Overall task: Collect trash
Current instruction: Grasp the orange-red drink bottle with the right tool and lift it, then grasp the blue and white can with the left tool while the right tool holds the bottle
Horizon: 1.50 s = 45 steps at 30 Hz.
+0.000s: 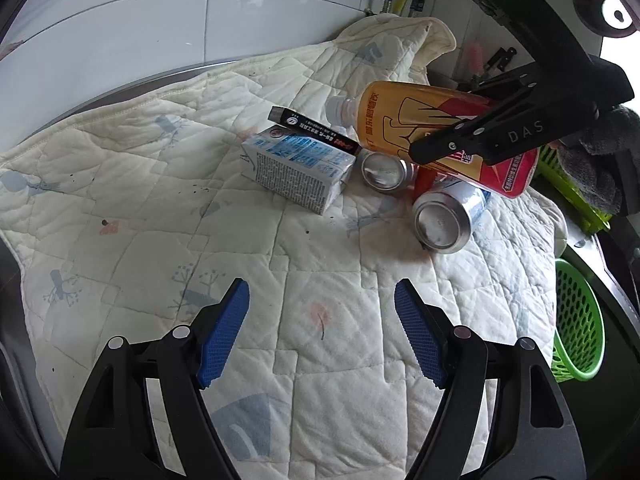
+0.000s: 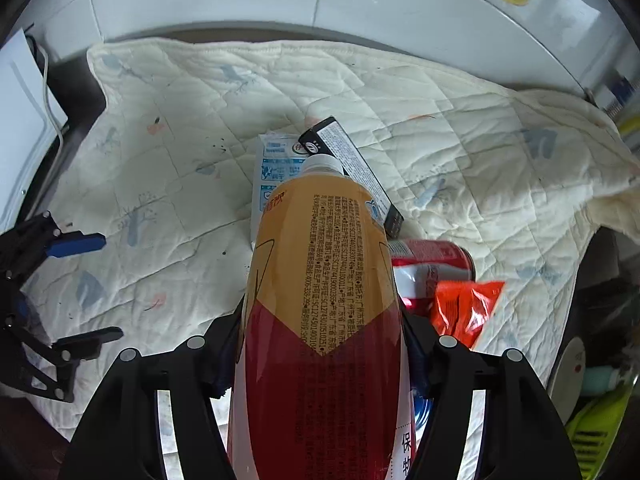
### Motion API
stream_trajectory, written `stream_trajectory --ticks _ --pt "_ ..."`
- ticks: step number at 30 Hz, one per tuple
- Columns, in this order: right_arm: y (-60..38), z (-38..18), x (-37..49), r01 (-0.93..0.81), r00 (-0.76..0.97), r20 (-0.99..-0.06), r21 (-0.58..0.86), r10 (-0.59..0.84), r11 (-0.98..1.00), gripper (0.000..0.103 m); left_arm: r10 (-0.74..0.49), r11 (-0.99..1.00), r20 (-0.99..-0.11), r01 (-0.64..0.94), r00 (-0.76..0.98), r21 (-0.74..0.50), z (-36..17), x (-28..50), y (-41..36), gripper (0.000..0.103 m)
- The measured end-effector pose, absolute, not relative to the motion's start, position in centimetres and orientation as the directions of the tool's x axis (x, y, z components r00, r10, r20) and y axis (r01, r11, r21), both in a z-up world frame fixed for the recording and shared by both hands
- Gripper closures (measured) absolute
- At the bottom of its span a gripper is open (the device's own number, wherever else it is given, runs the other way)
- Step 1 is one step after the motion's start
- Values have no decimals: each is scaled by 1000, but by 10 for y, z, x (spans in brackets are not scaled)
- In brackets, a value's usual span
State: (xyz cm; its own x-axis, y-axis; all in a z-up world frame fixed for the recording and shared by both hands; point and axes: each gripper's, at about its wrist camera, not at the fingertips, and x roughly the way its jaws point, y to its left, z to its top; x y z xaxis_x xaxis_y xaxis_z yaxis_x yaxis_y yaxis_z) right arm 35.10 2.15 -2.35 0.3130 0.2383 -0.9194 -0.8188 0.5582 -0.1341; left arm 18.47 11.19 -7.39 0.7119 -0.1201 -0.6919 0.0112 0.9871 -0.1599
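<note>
The tall plastic drink bottle with the orange and red label (image 2: 320, 300) is off the bedding and up in the air, pinched around its lower body by the right gripper (image 2: 320, 364), its white capless neck pointing out over the rest of the litter. So one piece looks to be collected and on its way, presumably to the green plastic mesh basket (image 1: 576, 320) that sits just past the quilt's edge on the right, though whether anything lies inside it already I cannot make out. Left on the cream quilted blanket (image 1: 160, 208) is a tight cluster: a blue and white milk carton (image 1: 298, 170) on its side, a slim black cardboard box (image 1: 314, 130) leaning across its top, two aluminium cans, one lying end-on with its silver base showing (image 1: 442, 220) and one (image 1: 384, 171) partly tucked under the lifted bottle, and a crumpled red foil wrapper (image 2: 464, 304) beside them. By my reckoning most of the job is yet to do. The left gripper (image 1: 322, 334) hovers low over bare quilt, well short of the pile, its blue-padded tongs spread wide and holding nothing. The bottle blocks much of the right camera's view, so the cans' labels and the full extent of the wrapper stay hidden.
</note>
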Motion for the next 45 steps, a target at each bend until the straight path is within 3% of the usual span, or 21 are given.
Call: stream_trajectory --ticks 6,13,25,32,38,45 --pt "-25 1 330 -762 361 -879 -85 311 642 41 -168 985 -672 89 721 -151 -64 196 86 29" --pt "-91 15 299 -678 434 -841 -68 324 732 41 -233 972 -673 187 702 -142 -60 226 49 19" --pt "-179 13 256 -546 493 -804 12 333 837 41 -236 929 -686 368 688 50 -53 278 -27 15" --pt "-210 2 243 -486 499 -797 67 339 872 41 -256 889 -725 449 639 82 -66 303 -47 15" --pt "-228 -10 234 -444 502 -795 102 341 890 41 -230 875 -755 470 615 116 -78 318 -52 18" --pt "-237 -20 223 -415 504 -791 130 346 901 41 -218 855 -776 500 591 140 -89 322 -62 33"
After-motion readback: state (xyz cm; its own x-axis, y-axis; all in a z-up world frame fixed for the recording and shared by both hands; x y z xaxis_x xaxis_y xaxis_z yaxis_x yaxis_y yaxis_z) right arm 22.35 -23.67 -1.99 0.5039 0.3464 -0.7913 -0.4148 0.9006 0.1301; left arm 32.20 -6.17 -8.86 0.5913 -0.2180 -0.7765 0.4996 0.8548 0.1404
